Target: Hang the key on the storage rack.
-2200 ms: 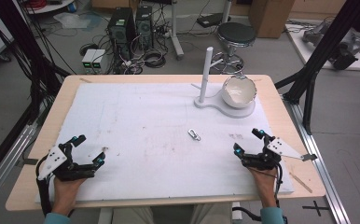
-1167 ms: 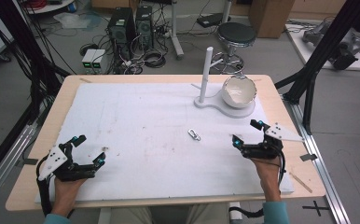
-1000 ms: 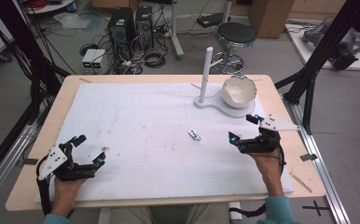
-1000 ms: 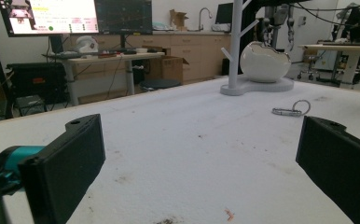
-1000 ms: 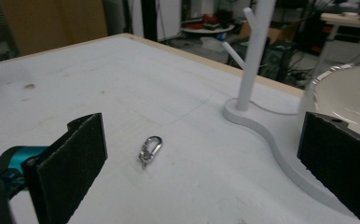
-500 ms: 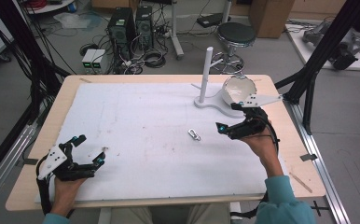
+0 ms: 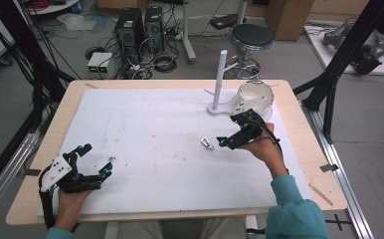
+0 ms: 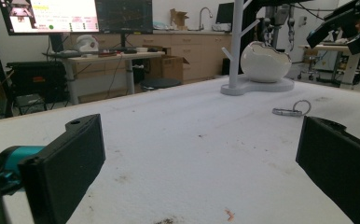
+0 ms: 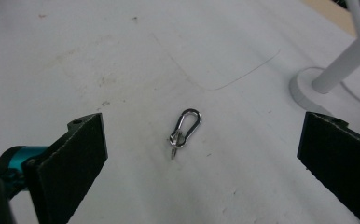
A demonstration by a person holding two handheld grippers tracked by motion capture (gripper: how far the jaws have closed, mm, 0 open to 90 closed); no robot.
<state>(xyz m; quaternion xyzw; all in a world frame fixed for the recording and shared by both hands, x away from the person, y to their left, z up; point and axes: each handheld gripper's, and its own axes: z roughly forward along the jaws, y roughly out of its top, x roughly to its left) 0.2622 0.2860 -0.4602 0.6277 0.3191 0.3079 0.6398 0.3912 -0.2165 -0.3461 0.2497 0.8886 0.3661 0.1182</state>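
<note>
White sheeting (image 7: 155, 134) covers the top of the light wooden table (image 7: 299, 154), and on it lies a small silver metal carabiner clip (image 7: 207, 144) with a short ring at one end, flat on the sheet and right of the table's centre. The right gripper (image 7: 234, 133), held in the person's right hand (image 7: 262, 148), hovers just beside the clip on its right, jaws spread wide and holding nothing; in the right gripper view the clip (image 9: 183, 129) lies between the two black jaws, apart from both. The left gripper (image 7: 94, 159) sits at the near left corner of the table, well apart from the clip, jaws also wide open and empty. A white post stand (image 7: 218, 84) with a round base stands at the far right of the table, with a white rounded bowl-like vessel (image 7: 254, 95) just beside it.
</note>
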